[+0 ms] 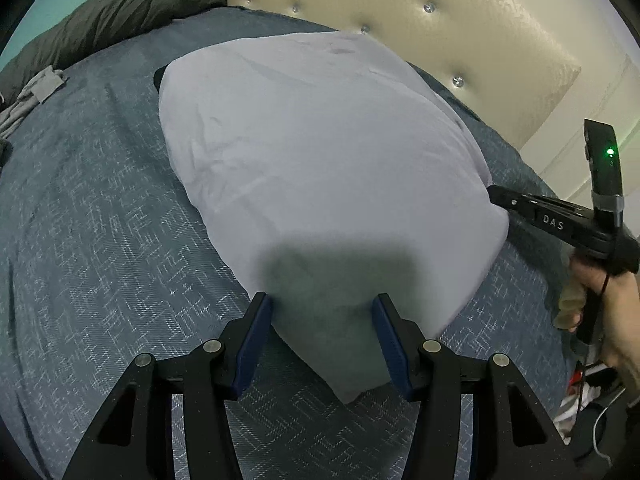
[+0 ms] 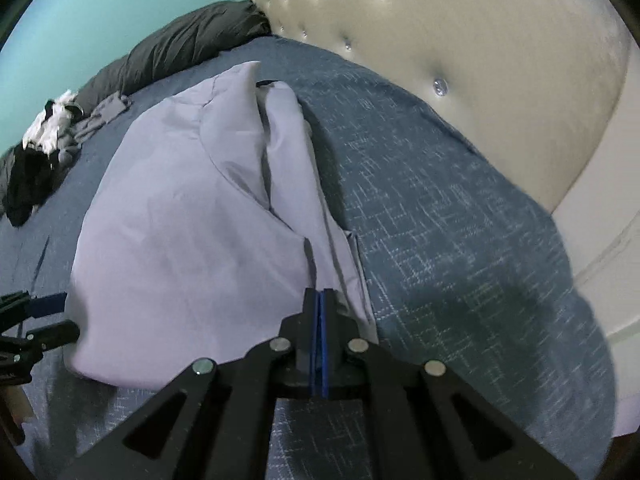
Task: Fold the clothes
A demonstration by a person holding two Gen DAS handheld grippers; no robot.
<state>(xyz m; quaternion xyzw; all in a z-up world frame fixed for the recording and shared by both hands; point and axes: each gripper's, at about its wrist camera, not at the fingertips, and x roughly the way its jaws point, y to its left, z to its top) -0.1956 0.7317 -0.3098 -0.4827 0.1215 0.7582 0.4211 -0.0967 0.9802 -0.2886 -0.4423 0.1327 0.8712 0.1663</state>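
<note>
Pale lilac garment [image 1: 320,168] spread on the blue bedspread [image 1: 100,240], left gripper [image 1: 322,312] half open astride its near corner, right gripper [image 2: 322,300] pinched fully together at its right edge, grip on cloth unclear

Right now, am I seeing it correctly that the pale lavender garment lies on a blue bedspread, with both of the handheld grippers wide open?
Not quite. Only the left gripper stands open, its fingers either side of the lavender garment on the blue bedspread. The right gripper is shut, its blue pads pressed together at the garment's edge, as the right wrist view shows; whether cloth is pinched there I cannot tell.
</note>
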